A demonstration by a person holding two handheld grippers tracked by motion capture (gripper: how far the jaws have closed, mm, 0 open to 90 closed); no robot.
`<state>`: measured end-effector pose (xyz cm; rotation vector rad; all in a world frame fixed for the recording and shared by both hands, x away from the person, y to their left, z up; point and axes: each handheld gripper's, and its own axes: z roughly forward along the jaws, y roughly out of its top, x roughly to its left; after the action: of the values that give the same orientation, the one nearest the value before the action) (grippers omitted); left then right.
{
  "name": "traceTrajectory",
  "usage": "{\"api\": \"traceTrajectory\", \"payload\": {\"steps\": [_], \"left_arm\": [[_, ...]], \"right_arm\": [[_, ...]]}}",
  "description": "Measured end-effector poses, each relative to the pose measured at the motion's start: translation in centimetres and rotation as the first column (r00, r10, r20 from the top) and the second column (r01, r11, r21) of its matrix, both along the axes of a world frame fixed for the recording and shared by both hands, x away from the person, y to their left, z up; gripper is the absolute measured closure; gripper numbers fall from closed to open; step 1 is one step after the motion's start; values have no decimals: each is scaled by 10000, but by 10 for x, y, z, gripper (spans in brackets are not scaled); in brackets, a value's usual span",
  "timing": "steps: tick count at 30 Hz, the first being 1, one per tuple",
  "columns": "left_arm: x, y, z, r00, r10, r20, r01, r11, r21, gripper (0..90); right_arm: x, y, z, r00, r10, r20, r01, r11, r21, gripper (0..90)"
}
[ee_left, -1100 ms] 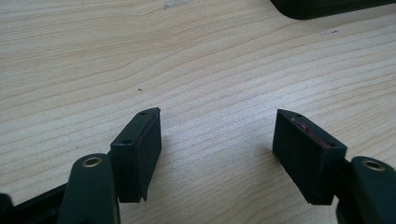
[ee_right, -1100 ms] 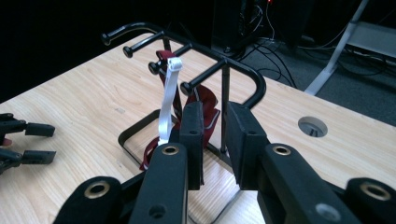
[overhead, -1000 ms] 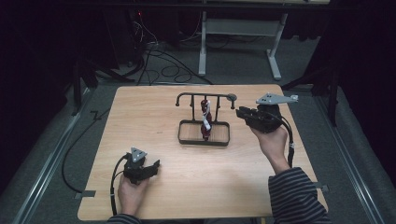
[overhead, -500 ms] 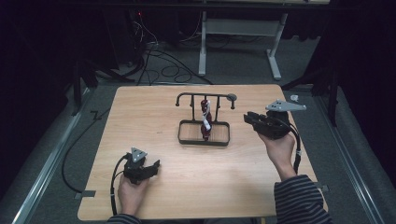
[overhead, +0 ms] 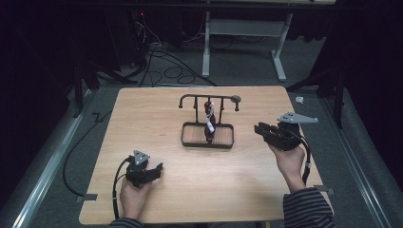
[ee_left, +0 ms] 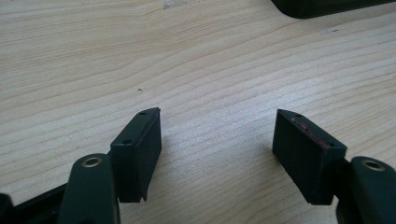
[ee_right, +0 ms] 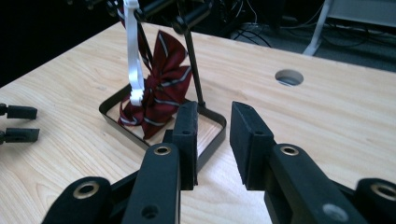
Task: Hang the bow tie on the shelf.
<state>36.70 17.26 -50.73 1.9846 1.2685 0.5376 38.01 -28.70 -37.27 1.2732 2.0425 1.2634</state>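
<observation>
right tongs (ee_right: 212, 140): narrow gap, holding nothing | left tongs (ee_left: 229, 154): wide, resting low on tabletop (overhead: 157, 114) | next: open wider, come in slow at red striped bow tie (ee_right: 161, 88) on black stand (overhead: 207, 137), pinch cloth, not white strap (ee_right: 134, 60)

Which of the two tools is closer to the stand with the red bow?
The right tool is closer, just beside the stand holding the red bow. The left tool sits farther off near the table's front edge.

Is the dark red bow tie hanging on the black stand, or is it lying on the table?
Hanging. The bow tie hangs by its white strap from the bar of the stand, its lower end inside the base frame.
</observation>
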Motion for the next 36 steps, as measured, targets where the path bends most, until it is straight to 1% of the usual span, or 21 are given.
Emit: {"api": "traceTrajectory", "payload": {"steps": [7,17,23,31,33,36], "left_arm": [[0,0,0,10000,-2,-10,2,10000,25,332],[0,0,0,10000,-2,-6,2,10000,61,333],[0,0,0,10000,-1,-6,1,10000,64,333],[0,-1,0,10000,-6,-6,6,10000,76,332],[0,-1,0,10000,-8,-4,8,10000,82,333],[0,-1,0,10000,-7,-4,7,10000,88,333]], "right_arm": [[-5,-8,-17,9992,-247,-304,250,9996,98,729],[-13,-16,-35,9970,-496,-587,507,9985,184,726],[-18,-23,-49,9937,-689,-880,721,9969,329,723],[-24,-28,-64,9903,-837,-1107,873,9958,277,719],[-25,-29,-67,9881,-912,-1237,956,9950,296,720],[-27,-31,-71,9876,-915,-1278,960,9949,299,720]]}}
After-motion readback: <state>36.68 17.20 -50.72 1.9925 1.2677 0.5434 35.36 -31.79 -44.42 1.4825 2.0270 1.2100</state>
